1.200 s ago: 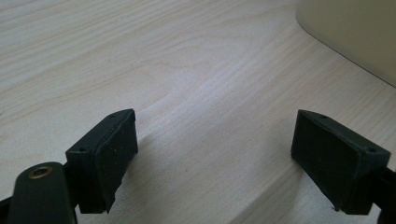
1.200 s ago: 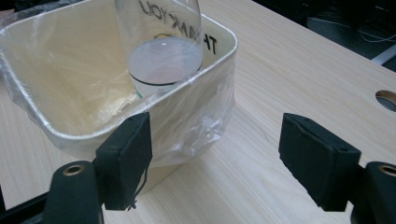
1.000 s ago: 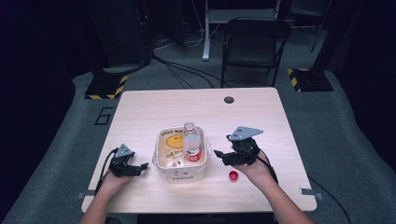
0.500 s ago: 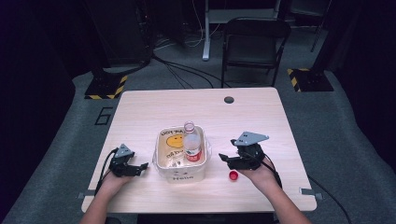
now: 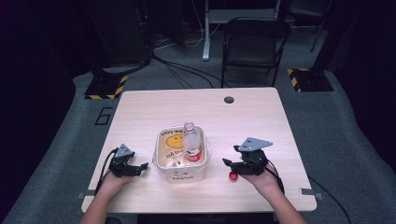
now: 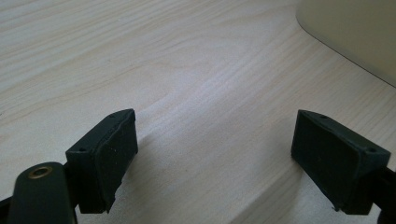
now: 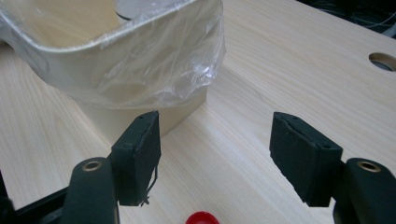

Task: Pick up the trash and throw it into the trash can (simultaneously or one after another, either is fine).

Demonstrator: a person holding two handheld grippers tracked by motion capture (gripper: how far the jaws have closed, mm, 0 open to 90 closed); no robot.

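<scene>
Nearest to me, my right gripper (image 5: 233, 164) hangs low over the surface (image 5: 261, 116), its jaws parted about halfway with nothing between them; they have just been closing. The red cap (image 5: 232, 176) lies on the wood just below and slightly behind the jaw tips, and in the right gripper view it sits at the bottom edge between the two black pads (image 7: 138, 156), not yet touched. I judge the cap to be the thing I am going for, and the narrowing suits so small a piece.

My left gripper (image 5: 140, 166) rests on the surface on the other side of the tub, jaws spread wide and empty. I take it to be parked there so it stays clear of the work, yet near enough to steady the tub if needed.

Between the two grippers stands the cream tub (image 5: 161, 163), lined with a clear plastic bag (image 7: 163, 60) that folds over its rim, presumably so the contents lift out cleanly. An uncapped bottle (image 5: 191, 144) stands inside it toward the right wall.

Farther off, a round hole (image 5: 229, 100) sits near the far edge of the surface.
</scene>
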